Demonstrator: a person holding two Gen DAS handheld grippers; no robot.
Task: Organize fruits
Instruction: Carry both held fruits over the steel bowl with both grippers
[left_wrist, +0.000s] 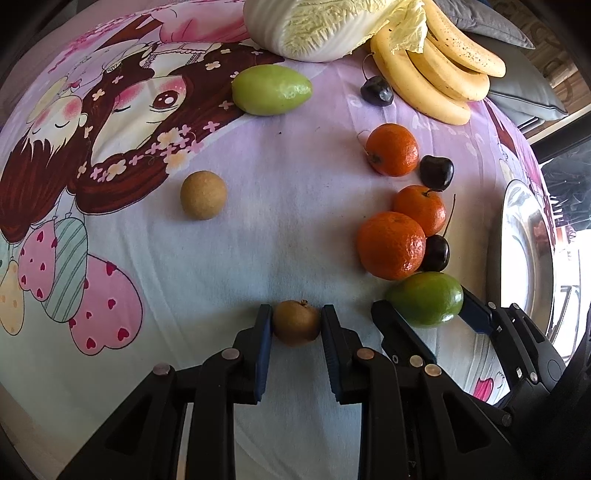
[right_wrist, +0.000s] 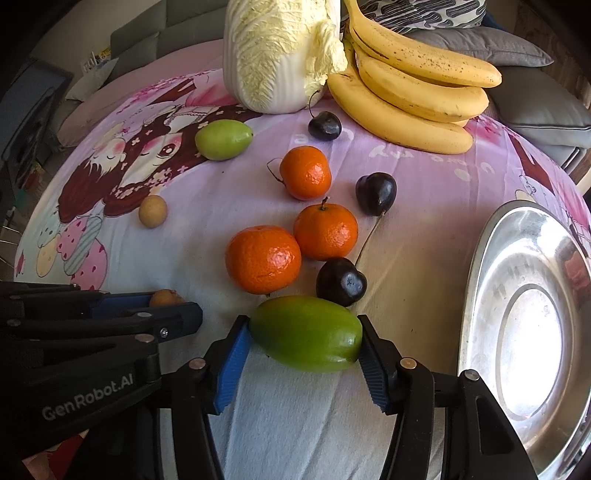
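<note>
Green fruit: the oval, glossy green fruit (right_wrist: 306, 334) lies on the cartoon-printed cloth (right_wrist: 229, 199), long axis running 9 to 3 o'clock across the right tongs (right_wrist: 306, 360).
Right tongs: blue pads (right_wrist: 233, 363) meet both ends of the fruit; clamped on it, I judge.
Brown fruit: the small round brown fruit (left_wrist: 296, 323) sits pinched between the left tongs (left_wrist: 296, 332), closed on its 2 sides.
Destination: the shiny round steel basin (right_wrist: 532, 332) stands at 3 o'clock of the green fruit, nearer the right hand, so that hand likely delivers first.
Neighbours: a dark cherry (right_wrist: 340, 281) touches the green fruit at 12 o'clock; 3 orange mandarins (right_wrist: 263, 258) beyond.
</note>
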